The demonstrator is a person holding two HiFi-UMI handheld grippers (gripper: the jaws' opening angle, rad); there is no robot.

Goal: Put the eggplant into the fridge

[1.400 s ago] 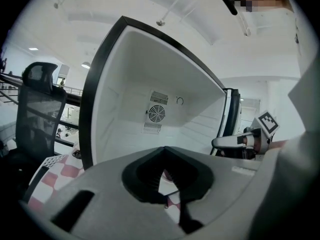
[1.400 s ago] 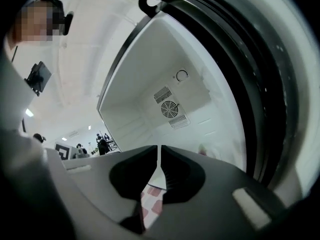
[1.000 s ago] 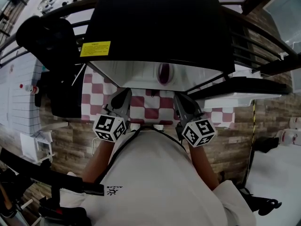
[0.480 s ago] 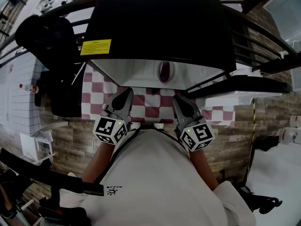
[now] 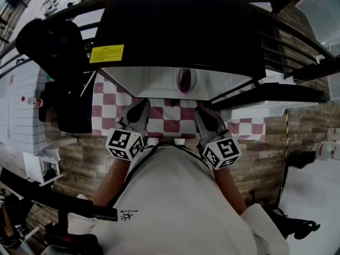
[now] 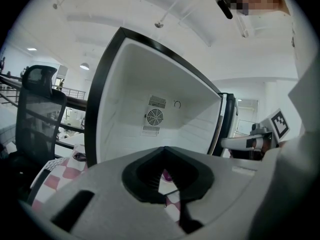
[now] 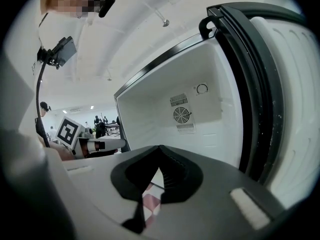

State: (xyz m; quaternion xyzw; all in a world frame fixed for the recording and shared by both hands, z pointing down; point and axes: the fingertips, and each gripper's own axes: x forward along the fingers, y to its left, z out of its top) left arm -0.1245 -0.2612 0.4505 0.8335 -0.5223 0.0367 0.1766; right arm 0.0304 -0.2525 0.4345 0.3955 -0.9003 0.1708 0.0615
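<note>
We are holding the left gripper (image 5: 142, 106) and the right gripper (image 5: 202, 113) back over the cloth (image 5: 162, 116), both with jaws together and empty. The eggplant (image 5: 185, 81) is lying inside the fridge (image 5: 175, 25), near its front lip. Swinging the open door (image 5: 276, 95) carelessly risks pinching it or nudging it out.

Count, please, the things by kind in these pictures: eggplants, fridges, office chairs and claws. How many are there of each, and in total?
Eggplant: 1
Mini fridge: 1
Office chair: 1
Claws: 2, the left claw and the right claw
Total: 5
</note>
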